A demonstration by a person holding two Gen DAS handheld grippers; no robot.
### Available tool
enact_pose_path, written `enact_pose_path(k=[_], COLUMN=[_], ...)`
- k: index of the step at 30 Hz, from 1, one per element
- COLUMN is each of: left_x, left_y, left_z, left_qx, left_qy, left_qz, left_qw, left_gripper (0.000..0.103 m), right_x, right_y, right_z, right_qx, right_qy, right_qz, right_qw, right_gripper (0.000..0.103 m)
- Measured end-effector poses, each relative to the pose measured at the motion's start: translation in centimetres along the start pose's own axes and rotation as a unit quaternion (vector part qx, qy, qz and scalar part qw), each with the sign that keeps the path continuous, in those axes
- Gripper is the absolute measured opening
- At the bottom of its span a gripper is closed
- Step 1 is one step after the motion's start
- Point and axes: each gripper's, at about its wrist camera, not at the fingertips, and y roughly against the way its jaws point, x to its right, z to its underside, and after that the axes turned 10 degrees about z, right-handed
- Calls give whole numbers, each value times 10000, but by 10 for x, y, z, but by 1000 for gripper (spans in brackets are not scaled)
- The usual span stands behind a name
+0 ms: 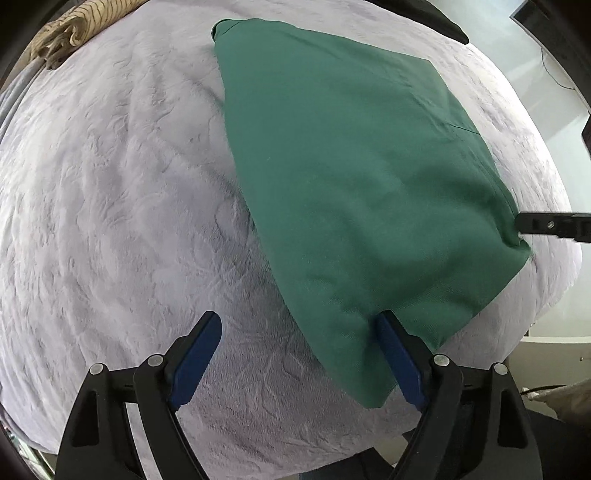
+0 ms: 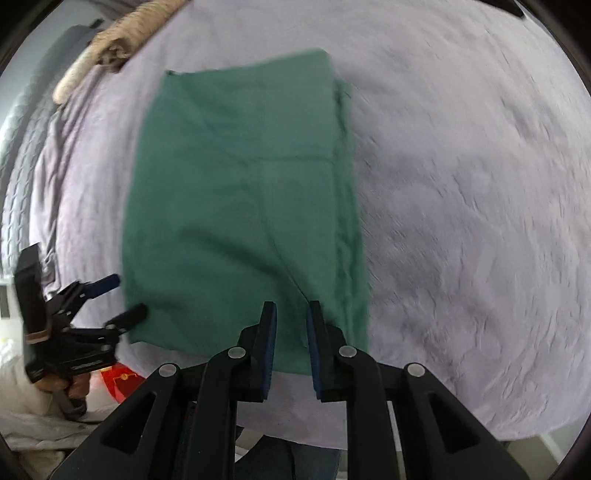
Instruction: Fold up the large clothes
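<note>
Garment: the green garment (image 1: 354,177) lay flat on the bed (image 1: 110,221), already folded into a long rectangle, with nothing on top of it.
Long axis: in my right wrist view it ran away from me, from the near bed edge toward the far side.
My left claw: my left claw (image 1: 299,354) was spread wide and held nothing; one blue pad (image 1: 397,360) lay against the near left corner of the cloth, the other was over bare blanket.
My right claw: my right claw (image 2: 290,347) had its jaws only a little apart, with nothing pinched; it hung above the near short edge, nearer to the right side.
Which hand was nearer: both were at the near short edge, one toward each corner, so I judged the next fold would carry this edge along the long axis to the far edge.
Around: a beige striped cloth (image 1: 77,26) was bunched at the far edge of the bed, well apart from the garment.
In the way: I saw nothing between the near edge and the far edge.
</note>
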Motion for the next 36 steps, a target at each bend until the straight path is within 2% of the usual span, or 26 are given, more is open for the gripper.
enact_pose_path(k=[1,5,10,17,23,28,30,36], left_x=[-1,-8,-11,-14,-12,-14,-15,-19], left_y=[0,-1,-5,1,5,12,15,34], left_z=[1,5,8,8,8,6,4,-7], left_qx=[-7,-12,-36,-89,-136,-173,-184,-174], left_qy=[37,154,209,265,192,260,284,378], left_qz=[20,-23,-33,-60,-159,-163,-183,-368], left_qw=[10000,9999,9998,9996,9996,9994,9993,9985], left_gripper=[87,93,93,93,93,93,93,93], right_x=[4,19,11,14,4,20,29,54], right_y=[-6,-24,-35,-41,-38,-29,-25,-7], right_z=[1,4,5,0,-9,-7,-7,-9], right_qx=[-88,-388,-431,-525,-514,-482,-472,-408], right_qy=[-42,-412,-118,-157,-191,-357,-454,-900], right_qz=[82,-144,134,154,151,85,128,173], right_qw=[9999,9983,9989,9984,9984,9982,9978,9950], right_gripper=[19,19,18,18,18,18,27,29])
